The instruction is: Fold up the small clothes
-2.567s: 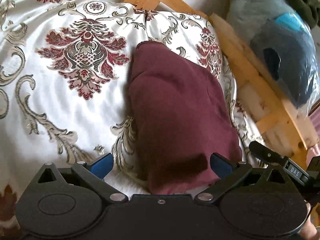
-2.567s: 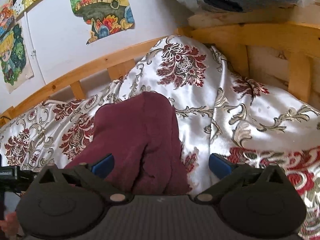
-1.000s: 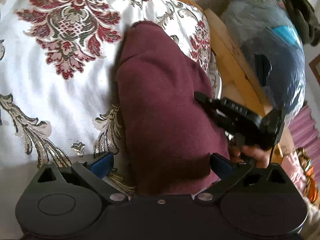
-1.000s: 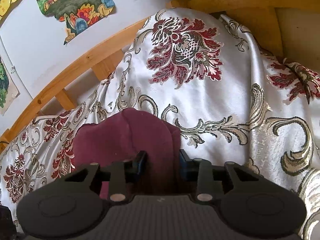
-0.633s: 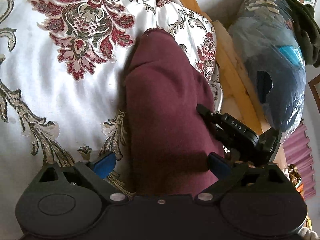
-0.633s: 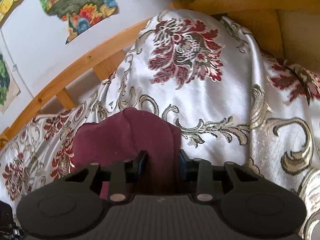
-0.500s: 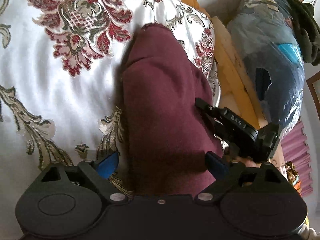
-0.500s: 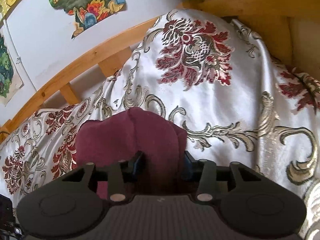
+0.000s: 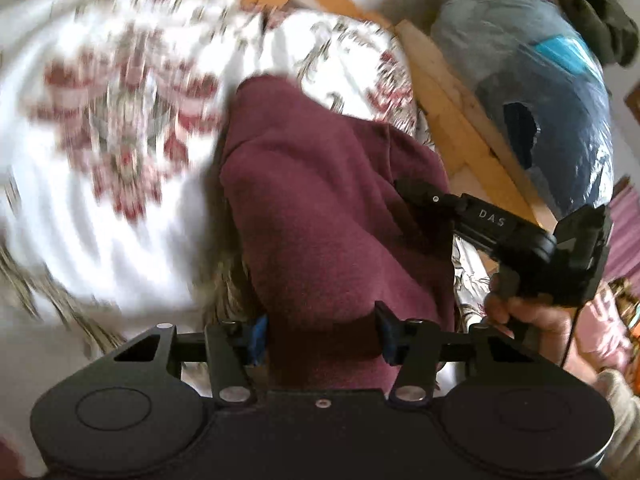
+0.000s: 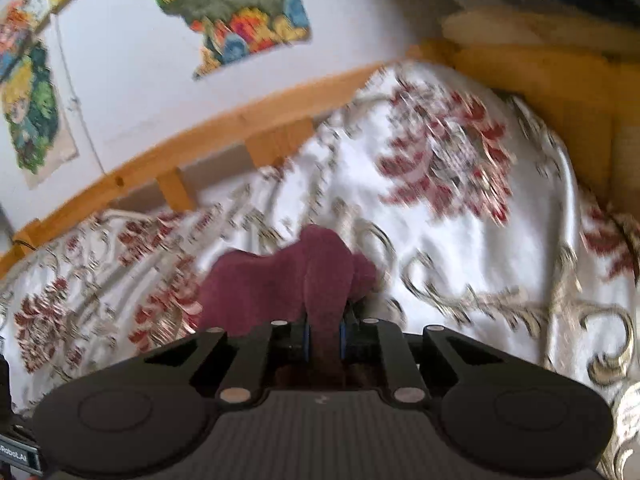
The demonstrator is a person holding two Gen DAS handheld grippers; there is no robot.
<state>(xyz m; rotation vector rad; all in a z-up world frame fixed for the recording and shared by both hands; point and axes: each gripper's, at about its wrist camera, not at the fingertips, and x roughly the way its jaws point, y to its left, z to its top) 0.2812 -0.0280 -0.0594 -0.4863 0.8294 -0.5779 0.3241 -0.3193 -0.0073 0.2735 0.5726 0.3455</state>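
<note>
Both tongs have just been closing on the maroon garment (image 9: 332, 216), right tongs (image 10: 324, 338) clenched on a bunched fold, left tongs (image 9: 320, 336) gripping its near edge at 6 o'clock on the bedspread (image 9: 120, 208), folding seemingly unfinished.

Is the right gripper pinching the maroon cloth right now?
Yes: in the right wrist view, the right gripper has its blue pads pressed onto a fold of the maroon cloth.

The garment (image 9: 328, 216) is laid on the bedspread (image 9: 120, 200); a wooden rail (image 9: 452, 108) is found at its two o'clock, with a bagged bundle (image 9: 552, 96) beyond.
</note>
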